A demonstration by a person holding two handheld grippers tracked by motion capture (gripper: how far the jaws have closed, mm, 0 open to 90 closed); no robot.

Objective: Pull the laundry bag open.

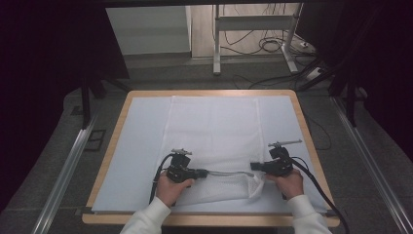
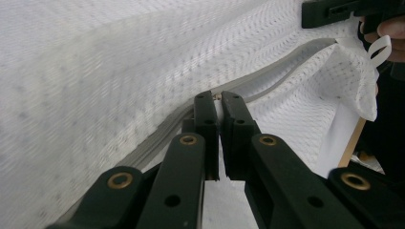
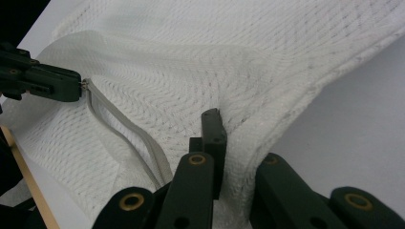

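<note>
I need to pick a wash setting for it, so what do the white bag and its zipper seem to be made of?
The white bag looks like soft woven mesh, probably synthetic: a regular grid of small holes, matte, draping in folds. Its zipper appears as a smooth grey tape, likely fabric or plastic; the small pull at the left gripper glints a little, perhaps metal, but it is too small to tell.

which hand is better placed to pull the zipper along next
Left. The left gripper is already closed at the grey zipper of the white mesh bag, seemingly on its slider, while the right gripper pinches the bag's corner fabric, suited to anchoring.
</note>
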